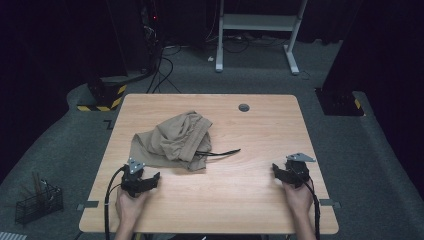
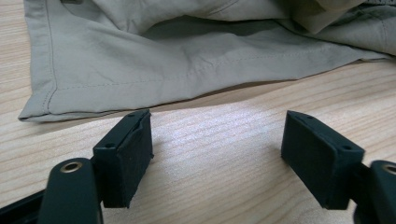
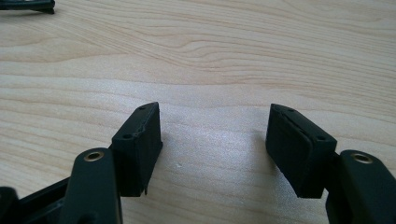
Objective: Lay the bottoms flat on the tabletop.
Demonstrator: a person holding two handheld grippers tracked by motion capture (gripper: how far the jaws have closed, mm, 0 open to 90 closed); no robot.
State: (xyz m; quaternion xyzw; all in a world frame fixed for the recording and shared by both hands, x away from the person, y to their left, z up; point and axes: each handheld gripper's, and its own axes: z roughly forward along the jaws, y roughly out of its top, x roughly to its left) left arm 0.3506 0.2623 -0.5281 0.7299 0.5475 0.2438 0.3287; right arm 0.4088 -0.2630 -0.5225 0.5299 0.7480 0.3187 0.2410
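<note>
While crumpled tan trousers (image 1: 172, 141) are lying left of centre on the table (image 1: 250, 200), the left tool (image 1: 150, 181) is resting just before their hem, released; the right tool (image 1: 278, 171) is sitting well apart, also released.

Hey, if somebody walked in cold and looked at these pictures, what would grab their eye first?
The crumpled khaki garment heaped left of centre on the wooden table, a black cord trailing out from it to the right. Next, the two open hand-held grippers near the front edge: the left hand-held gripper just short of the cloth's hem, the right hand-held gripper over bare wood.
</note>
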